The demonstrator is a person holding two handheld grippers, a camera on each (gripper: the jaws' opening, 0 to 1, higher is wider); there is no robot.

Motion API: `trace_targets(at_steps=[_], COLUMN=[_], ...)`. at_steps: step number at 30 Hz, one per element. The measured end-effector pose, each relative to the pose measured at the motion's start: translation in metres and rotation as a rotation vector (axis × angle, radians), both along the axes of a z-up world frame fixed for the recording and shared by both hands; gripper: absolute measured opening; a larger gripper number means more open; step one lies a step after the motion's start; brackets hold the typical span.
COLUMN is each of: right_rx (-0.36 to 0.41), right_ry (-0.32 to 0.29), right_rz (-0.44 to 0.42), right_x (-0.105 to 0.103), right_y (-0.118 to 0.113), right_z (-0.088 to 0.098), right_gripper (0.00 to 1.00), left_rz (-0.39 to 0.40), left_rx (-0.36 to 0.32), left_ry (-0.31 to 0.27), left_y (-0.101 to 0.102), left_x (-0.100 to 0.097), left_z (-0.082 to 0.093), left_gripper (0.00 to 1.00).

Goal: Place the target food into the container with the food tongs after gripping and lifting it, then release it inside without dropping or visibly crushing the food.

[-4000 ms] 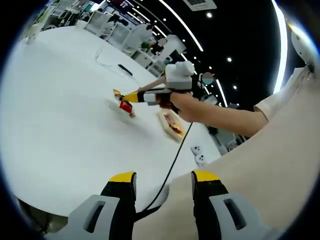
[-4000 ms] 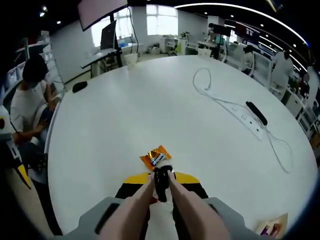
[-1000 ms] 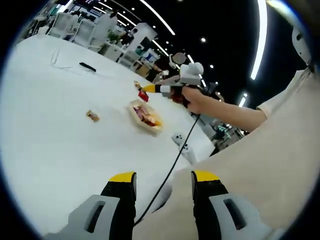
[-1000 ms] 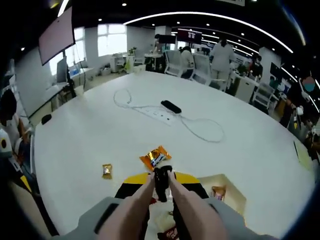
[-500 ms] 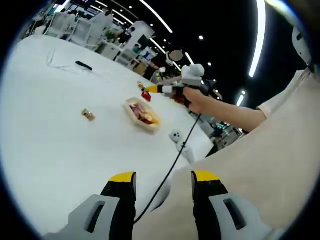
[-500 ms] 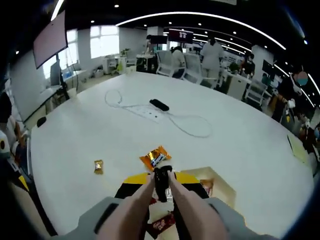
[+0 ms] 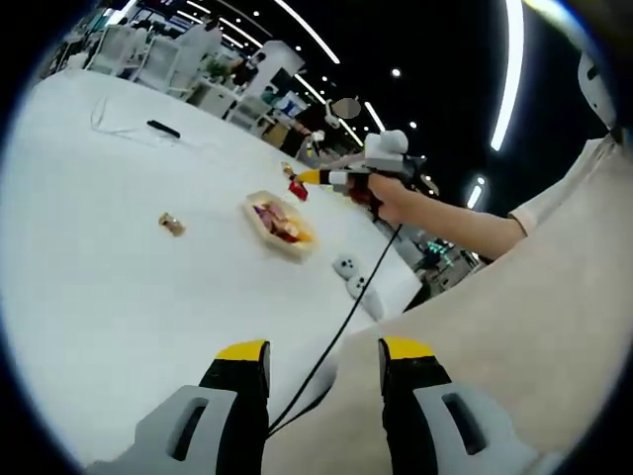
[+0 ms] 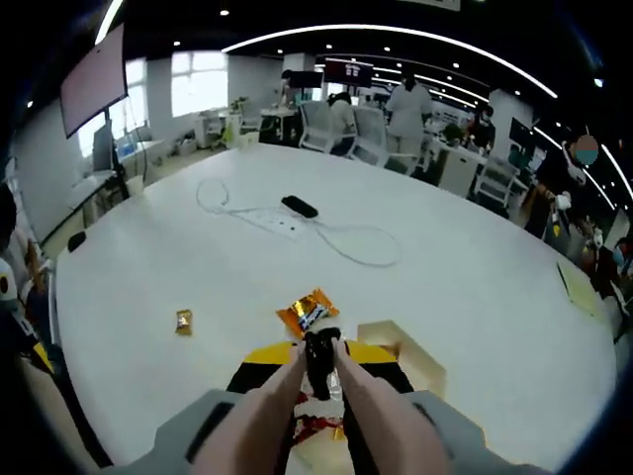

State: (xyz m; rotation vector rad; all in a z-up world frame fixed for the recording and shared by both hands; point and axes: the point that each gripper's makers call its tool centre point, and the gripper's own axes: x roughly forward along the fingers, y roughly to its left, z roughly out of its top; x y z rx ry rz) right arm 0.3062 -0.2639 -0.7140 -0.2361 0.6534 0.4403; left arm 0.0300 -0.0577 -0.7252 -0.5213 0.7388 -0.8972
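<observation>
My right gripper (image 8: 318,354) is shut on the pale food tongs (image 8: 282,406), whose tips pinch an orange snack packet (image 8: 309,310) held in the air. Just below and to the right of the packet lies the shallow beige container (image 8: 415,361), with wrapped snacks (image 8: 315,424) inside. In the left gripper view a hand holds that right gripper (image 7: 318,178) with the packet (image 7: 295,187) just above the far end of the container (image 7: 280,224). My left gripper (image 7: 324,351) hangs open near the person's beige clothing, with nothing between its jaws.
A small wrapped snack (image 8: 183,321) lies on the white round table (image 8: 148,267), left of the container. A power strip with a looping white cable (image 8: 297,213) lies farther back. A black cable (image 7: 336,341) and a white adapter (image 7: 346,272) lie near the table edge. People stand beyond the table.
The right gripper has lifted the orange packet off the table and carried it over to the container. In the last half second it has edged further along above the container. The left gripper stays open.
</observation>
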Motion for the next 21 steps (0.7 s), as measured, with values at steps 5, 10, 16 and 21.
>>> trace_targets(at_steps=[5,10,16,21], right_rx=[-0.004,-0.005,0.006,0.013], right_ry=[-0.010,-0.012,-0.009,-0.011], right_rz=[-0.019,-0.036,-0.059,-0.078], right_x=[-0.003,-0.006,-0.010,-0.008], right_y=[-0.007,-0.014,-0.022,-0.029], right_z=[0.006,0.009,0.012,0.013], right_gripper=[0.16,0.16,0.16,0.16], left_rz=[-0.013,-0.024,-0.035,-0.038], left_rx=[-0.002,-0.002,0.000,0.000], left_ry=[-0.005,-0.013,-0.017,-0.020], left_y=[-0.003,-0.006,-0.009,-0.011], left_x=[0.001,0.003,0.003,0.004], left_z=[0.001,0.003,0.004,0.005], left_gripper=[0.43,0.43,0.43,0.43])
